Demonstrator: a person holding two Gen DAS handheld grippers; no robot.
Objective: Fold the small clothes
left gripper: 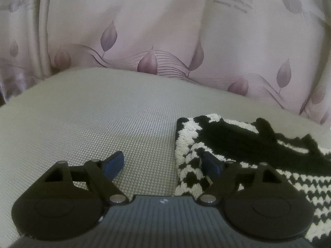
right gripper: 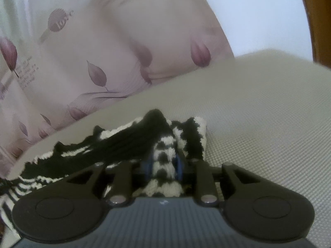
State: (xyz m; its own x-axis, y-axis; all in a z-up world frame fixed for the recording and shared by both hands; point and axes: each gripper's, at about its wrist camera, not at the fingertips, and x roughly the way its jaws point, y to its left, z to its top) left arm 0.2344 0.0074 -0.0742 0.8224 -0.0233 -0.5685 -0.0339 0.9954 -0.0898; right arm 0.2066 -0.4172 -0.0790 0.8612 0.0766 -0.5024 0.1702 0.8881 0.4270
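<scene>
While the black-and-white knitted top (right gripper: 163,150) lies bunched on the grey mat (right gripper: 269,124), near the mat's far edge by the pink leaf curtain (right gripper: 103,51), you hold a fold of it with your right gripper (right gripper: 164,167). Its two blue pads (right gripper: 179,166) squeeze a checked bit of the knit between them.

Your left gripper (left gripper: 165,165) stands wide apart and holds nothing. One blue finger (left gripper: 114,165) sits over bare mat. The other one touches the left edge of the top, which you can see from that side too (left gripper: 238,144).

Watch out here. The knit looks thick and stretchy, so if you pull with only the right gripper, I think the whole top may drag and the fold may come out crooked. The small pinch could also slip free. Your open left finger might catch in the loops of yarn.

No box, basket or bag shows anywhere, so nothing is inside anything.
</scene>
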